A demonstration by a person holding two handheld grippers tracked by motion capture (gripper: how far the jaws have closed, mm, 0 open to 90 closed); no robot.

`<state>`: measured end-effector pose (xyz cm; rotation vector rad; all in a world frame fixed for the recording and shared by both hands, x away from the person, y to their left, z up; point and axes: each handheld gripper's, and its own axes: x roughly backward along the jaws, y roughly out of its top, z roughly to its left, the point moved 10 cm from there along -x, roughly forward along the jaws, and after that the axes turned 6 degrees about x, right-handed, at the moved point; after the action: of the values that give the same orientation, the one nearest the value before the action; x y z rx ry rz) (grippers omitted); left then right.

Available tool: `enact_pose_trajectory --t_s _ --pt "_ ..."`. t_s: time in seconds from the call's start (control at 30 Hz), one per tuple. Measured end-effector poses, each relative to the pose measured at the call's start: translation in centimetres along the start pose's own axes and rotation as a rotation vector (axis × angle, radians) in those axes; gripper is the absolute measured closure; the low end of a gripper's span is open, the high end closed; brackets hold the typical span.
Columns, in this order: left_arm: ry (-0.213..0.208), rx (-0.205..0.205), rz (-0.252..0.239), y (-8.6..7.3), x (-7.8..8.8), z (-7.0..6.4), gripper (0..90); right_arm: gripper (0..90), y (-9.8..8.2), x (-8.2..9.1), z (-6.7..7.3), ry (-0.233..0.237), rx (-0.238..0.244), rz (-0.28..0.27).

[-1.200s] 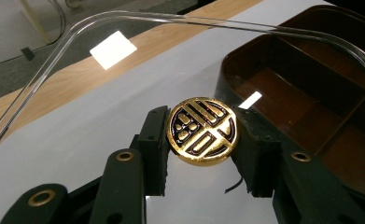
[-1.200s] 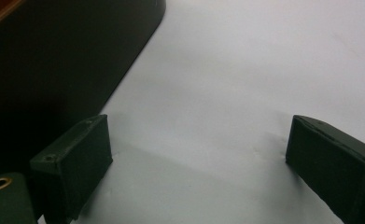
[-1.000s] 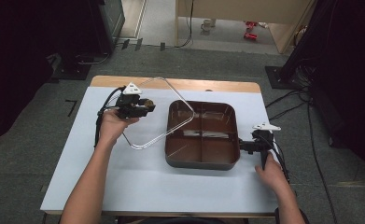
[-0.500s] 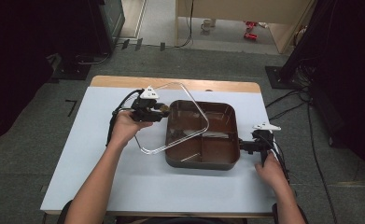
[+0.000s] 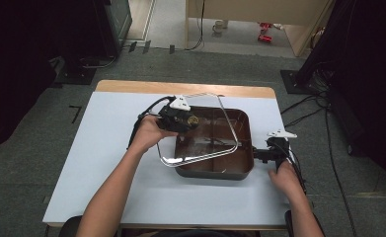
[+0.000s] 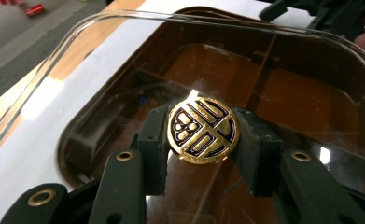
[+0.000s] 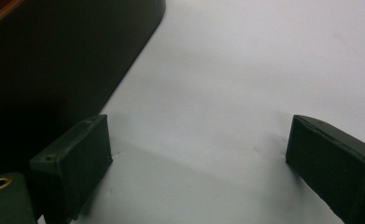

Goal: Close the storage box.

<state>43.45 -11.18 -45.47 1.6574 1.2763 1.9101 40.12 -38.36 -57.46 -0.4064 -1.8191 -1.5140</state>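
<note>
A round gold knob (image 6: 200, 130) bearing a black stylised emblem, not legible as writing, is clamped between the jaws of the left gripper (image 5: 179, 116). The clear plastic lid (image 5: 200, 133) it belongs to is held tilted over the brown divided tray (image 5: 240, 148), which sits on the white bench (image 5: 96, 148). The tray's partitions are seen through the lid in the left gripper view. The right gripper (image 5: 272, 150) rests just beside the tray's right edge; in the right gripper view its jaws are spread wide over bare bench, grasping nothing.
</note>
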Motion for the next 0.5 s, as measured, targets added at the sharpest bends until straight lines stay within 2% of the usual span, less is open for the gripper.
enact_pose_trajectory --t_s 0.07,0.17,0.23,0.33,0.37,0.4,0.43,0.5 --pt "-0.010 -0.007 0.005 0.1 -0.2 -0.2 59.5 6.2 0.0 0.0 0.0 -0.001 0.000 -0.001" --pt "-0.052 -0.033 0.011 0.7 -1.3 -0.9 59.4 6.2 0.0 0.0 0.0 -0.001 0.002 -0.002" --pt "-0.059 -0.042 0.016 0.8 -1.6 -1.1 59.5 6.2 0.0 0.0 0.0 -0.001 0.001 -0.002" --pt "-0.099 -0.076 0.034 1.0 -2.8 -1.7 59.5 6.2 0.0 0.0 0.0 -0.001 0.002 -0.001" --pt "-0.099 -0.076 0.034 1.0 -2.8 -1.7 59.4 6.2 0.0 0.0 0.0 -0.001 0.002 -0.001" --pt "-0.124 -0.101 0.042 1.0 -3.4 -2.0 59.5 6.2 0.0 0.0 0.0 -0.002 0.003 -0.001" --pt "-0.137 -0.110 0.052 1.0 -3.6 -2.0 59.5 6.2 0.0 0.0 0.0 -0.002 0.004 -0.001" --pt "-0.158 -0.104 0.064 0.9 -4.1 -2.1 59.5 6.2 0.0 0.0 0.0 -0.002 0.004 0.000"
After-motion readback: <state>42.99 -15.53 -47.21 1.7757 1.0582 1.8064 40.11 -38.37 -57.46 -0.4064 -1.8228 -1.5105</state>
